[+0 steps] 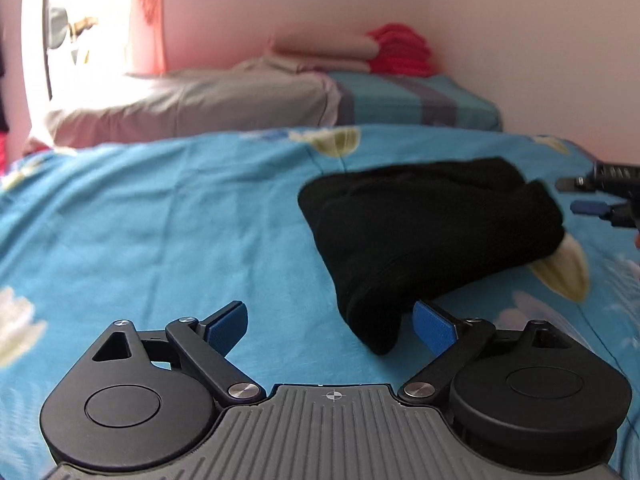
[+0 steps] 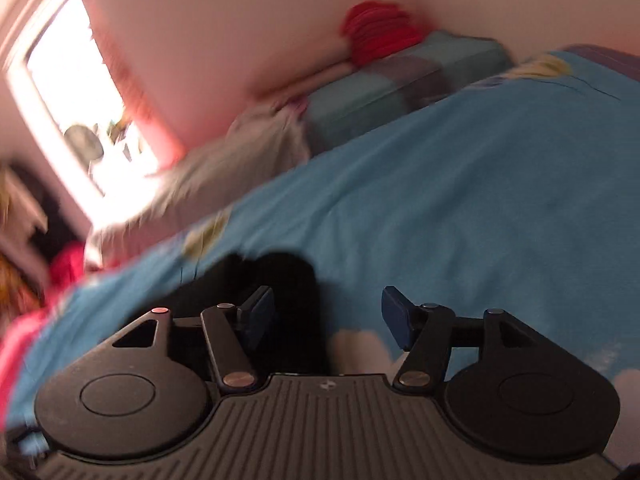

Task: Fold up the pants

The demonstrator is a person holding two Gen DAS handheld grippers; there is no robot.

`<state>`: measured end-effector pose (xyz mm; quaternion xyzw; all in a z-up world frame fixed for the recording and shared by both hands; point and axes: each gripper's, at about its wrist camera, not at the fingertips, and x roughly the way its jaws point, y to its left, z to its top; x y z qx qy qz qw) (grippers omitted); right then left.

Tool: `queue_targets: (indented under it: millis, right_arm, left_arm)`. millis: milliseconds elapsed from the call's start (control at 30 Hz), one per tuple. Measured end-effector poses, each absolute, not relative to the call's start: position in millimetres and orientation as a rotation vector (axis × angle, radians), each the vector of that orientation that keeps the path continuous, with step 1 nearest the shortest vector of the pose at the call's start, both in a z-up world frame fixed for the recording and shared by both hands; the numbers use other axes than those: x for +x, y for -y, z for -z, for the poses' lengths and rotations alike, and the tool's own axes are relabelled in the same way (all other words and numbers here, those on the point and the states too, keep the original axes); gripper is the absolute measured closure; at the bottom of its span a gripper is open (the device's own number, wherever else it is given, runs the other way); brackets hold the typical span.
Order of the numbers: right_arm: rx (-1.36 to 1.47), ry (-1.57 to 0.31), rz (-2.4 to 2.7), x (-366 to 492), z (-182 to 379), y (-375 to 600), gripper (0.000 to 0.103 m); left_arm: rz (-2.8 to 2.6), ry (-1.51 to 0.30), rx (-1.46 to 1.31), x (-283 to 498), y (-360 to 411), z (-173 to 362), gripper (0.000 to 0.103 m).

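Note:
The black pants [image 1: 420, 232] lie folded into a compact bundle on the blue patterned bedspread [image 1: 160, 220]. In the left wrist view my left gripper [image 1: 330, 326] is open, with its blue pads just in front of the bundle's near corner, not touching it. The right gripper [image 1: 588, 196] shows at the right edge of that view, open, beside the bundle's far right side. In the blurred, tilted right wrist view my right gripper [image 2: 326, 316] is open and empty, with part of the black pants [image 2: 280, 280] just ahead of its left finger.
A grey pillow [image 1: 192, 104] and a blue striped pillow [image 1: 412, 96] lie at the head of the bed. Red folded fabric [image 1: 400, 50] is stacked against the pink wall. A bright window [image 1: 80, 32] is at the left.

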<state>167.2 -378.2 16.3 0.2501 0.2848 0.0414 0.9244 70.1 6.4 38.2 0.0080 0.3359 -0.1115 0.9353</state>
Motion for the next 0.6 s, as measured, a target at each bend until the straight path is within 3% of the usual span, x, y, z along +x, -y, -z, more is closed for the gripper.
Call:
queue_targets:
  millis: [267, 367, 467, 600]
  right_arm:
    - [0.169, -0.465, -0.177, 179, -56, 270, 0.033]
    - [0.017, -0.567, -0.143, 191, -31, 235, 0.036]
    - [-0.025, -0.692, -0.103, 185, -2, 240, 0.029]
    - [0.035, -0.725, -0.169, 176, -21, 257, 0.029]
  left_arm:
    - [0.079, -0.598, -0.039, 127, 7, -76, 0.0]
    - [0.056, -0.688, -0.008, 164, 26, -53, 0.0]
    - [0.062, -0.791, 0.044, 179, 38, -19, 0.0]
    - [0.055, -0.725, 0.049, 167, 37, -10, 0.0]
